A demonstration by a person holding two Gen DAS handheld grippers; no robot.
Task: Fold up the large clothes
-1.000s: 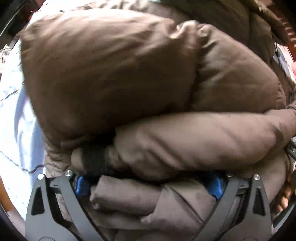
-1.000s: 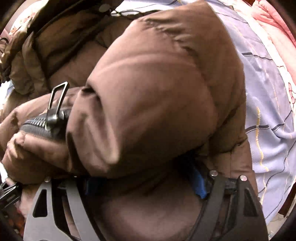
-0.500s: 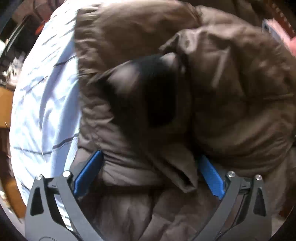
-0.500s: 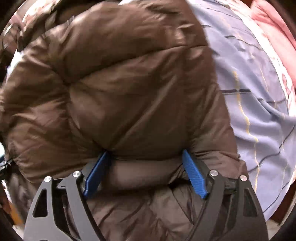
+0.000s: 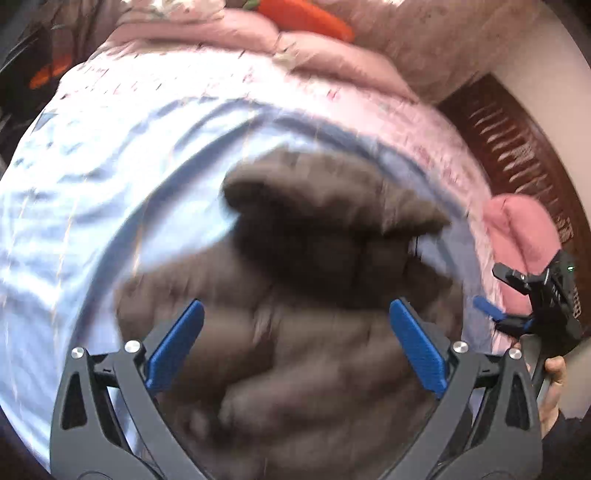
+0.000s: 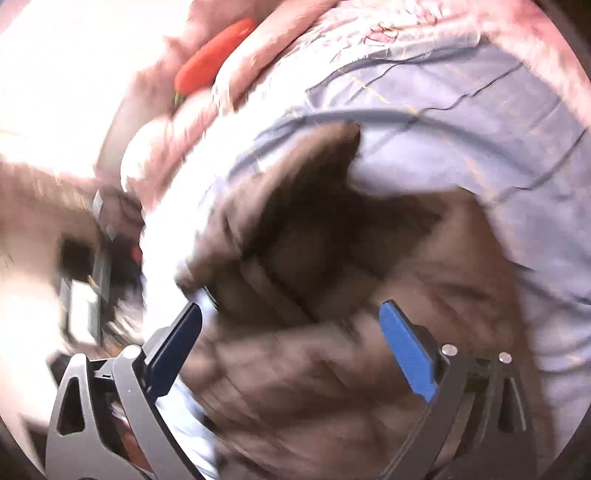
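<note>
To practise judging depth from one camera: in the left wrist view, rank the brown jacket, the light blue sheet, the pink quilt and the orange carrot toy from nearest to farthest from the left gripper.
1. Brown jacket, directly ahead of the left gripper.
2. Light blue sheet, around and beyond the jacket.
3. Pink quilt, bunched behind the sheet.
4. Orange carrot toy, top edge, on the quilt.

We see the left gripper [image 5: 295, 336] as dark grey plastic arms with triangular cut-outs, round silver screws at the joints and ribbed blue pads on its fingers [image 5: 415, 347]. The right gripper [image 6: 291, 347] has the same grey frame, silver screws and blue pads. The hand [image 5: 552, 387] gripping its black handle ends in a dark sleeve.
</note>
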